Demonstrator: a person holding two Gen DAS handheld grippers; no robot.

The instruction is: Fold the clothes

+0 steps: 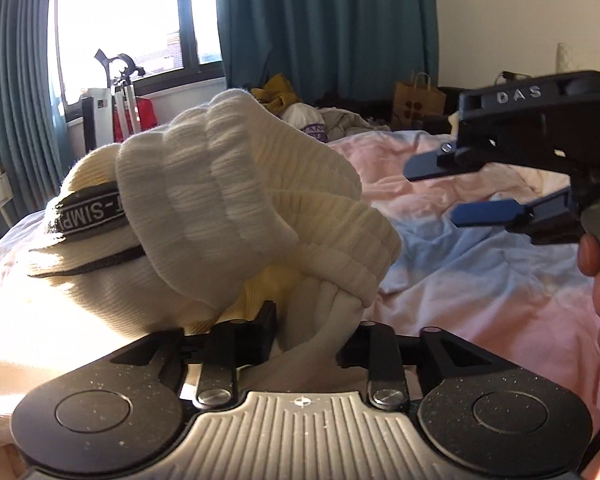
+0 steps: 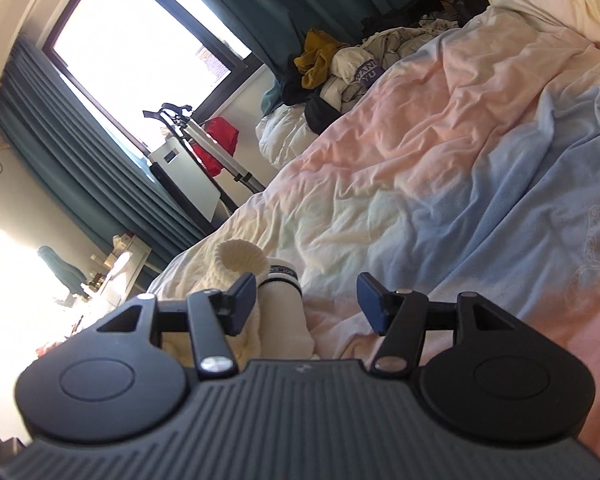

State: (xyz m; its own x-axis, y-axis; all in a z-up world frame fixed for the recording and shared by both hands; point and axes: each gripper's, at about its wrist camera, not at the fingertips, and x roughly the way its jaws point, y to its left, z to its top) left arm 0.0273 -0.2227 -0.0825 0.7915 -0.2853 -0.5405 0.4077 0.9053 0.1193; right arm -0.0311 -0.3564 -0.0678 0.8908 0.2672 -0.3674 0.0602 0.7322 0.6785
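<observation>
Bed [image 2: 440, 152] with pink-and-blue rumpled duvet fills both views. Pile of loose clothes [image 2: 340, 68] at far edge near teal curtain [image 1: 324, 32]. Cream ribbed socks [image 1: 228, 208], rolled into bundle with black lettered band, lie on duvet right before left gripper [image 1: 306, 336]; its jaws parted, fabric bulging between them, pads hidden, so grip cannot be told. Right gripper [image 2: 306, 304] released, blue pads apart, nothing between; socks just beside its left finger.

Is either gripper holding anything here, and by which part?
Right gripper: open, empty. The rolled white socks sit with their lower end in the left gripper; its fingers are hidden, so grip unclear.
</observation>
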